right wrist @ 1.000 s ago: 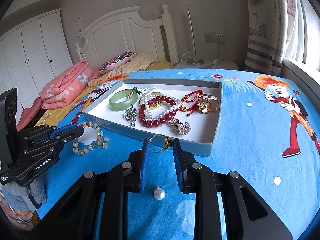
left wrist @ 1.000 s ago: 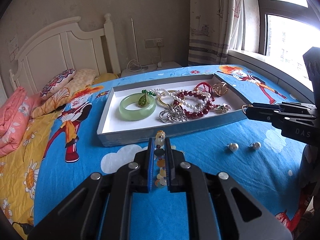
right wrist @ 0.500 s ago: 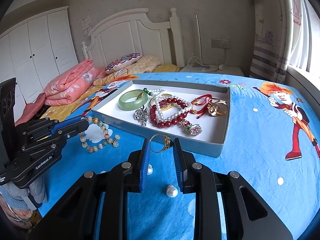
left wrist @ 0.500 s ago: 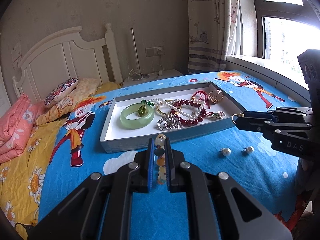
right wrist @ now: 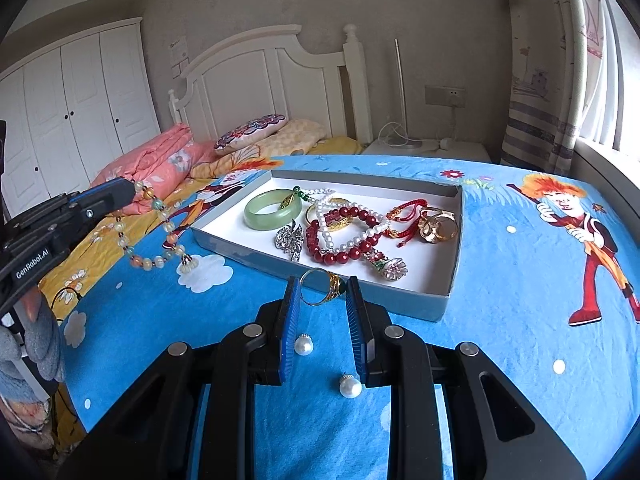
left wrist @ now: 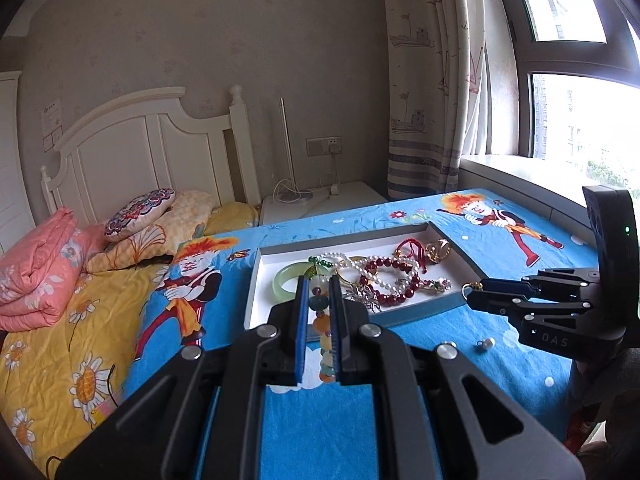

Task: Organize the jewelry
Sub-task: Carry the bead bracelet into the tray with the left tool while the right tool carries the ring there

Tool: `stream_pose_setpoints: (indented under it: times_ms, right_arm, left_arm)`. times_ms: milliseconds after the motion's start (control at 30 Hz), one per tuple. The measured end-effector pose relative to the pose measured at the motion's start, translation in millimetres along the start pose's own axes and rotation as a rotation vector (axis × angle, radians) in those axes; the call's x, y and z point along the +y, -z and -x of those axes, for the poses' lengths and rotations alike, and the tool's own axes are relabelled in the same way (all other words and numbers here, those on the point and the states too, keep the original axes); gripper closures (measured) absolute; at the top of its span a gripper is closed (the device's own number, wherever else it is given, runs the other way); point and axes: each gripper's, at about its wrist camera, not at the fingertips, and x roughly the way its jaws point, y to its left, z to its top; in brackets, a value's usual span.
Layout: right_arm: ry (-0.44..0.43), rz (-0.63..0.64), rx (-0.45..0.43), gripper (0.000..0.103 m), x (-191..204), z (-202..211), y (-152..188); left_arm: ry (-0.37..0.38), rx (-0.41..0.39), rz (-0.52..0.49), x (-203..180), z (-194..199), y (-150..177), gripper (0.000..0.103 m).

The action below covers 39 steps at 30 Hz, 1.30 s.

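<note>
The jewelry sits mostly in a shallow white tray [right wrist: 448, 292] on a blue cartoon-print cloth [right wrist: 520, 320] that covers the worktop, with a bed [right wrist: 160, 164] behind it. Inside the tray lie a pale green bangle [right wrist: 272, 209], a dark red bead bracelet [right wrist: 340, 246] tangled with a white pearl strand [right wrist: 326, 220], a silver brooch [right wrist: 290, 240], a red cord bracelet [right wrist: 408, 216], a chunky gold ring [right wrist: 438, 226] and a flower-shaped pin [right wrist: 390, 266].

The left gripper [left wrist: 319, 312] has its fingers closed on a multicoloured bead bracelet [right wrist: 154, 224]. In the right wrist view the bracelet hangs in a loop from the finger tips, clear of the cloth, off to the left of the tray's near corner. In the left wrist view its beads run down between the blue pads.

The right gripper [right wrist: 322, 292] holds a thin gold ring with a green stone [right wrist: 322, 286] between its fingers, which are closed on it at a narrow gap. The ring is just in front of the tray's near wall, above the cloth.

Two loose pearl earrings [right wrist: 303, 346] lie on the cloth below the right gripper, one between its fingers in the view and the other [right wrist: 350, 387] nearer the camera. They are near each other and outside the tray.
</note>
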Motion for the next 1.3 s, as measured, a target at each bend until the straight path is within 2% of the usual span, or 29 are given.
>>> stream_pose_setpoints:
  times_ms: [367,600,833,1133,1300]
  right_arm:
    - [0.008,0.037,-0.019,0.079,5,4,-18]
    - [0.023,0.070,0.015,0.079,5,-13,-31]
    - [0.012,0.084,0.053,0.079,6,-35,-45]
    - [-0.050,0.143,0.145,0.079,43,-84,-56]
    - [-0.090,0.138,0.202,0.079,58,-113,-63]
  left_arm:
    - [0.028,-0.014,-0.003,12,-4,-28,0.094]
    - [0.038,0.024,-0.021,15,-27,-40,0.094]
    - [0.018,0.084,-0.028,23,-66,-44,0.094]
    - [-0.030,0.158,-0.038,37,-122,-56,0.094]
    - [-0.014,0.200,0.002,52,-153,-66,0.094]
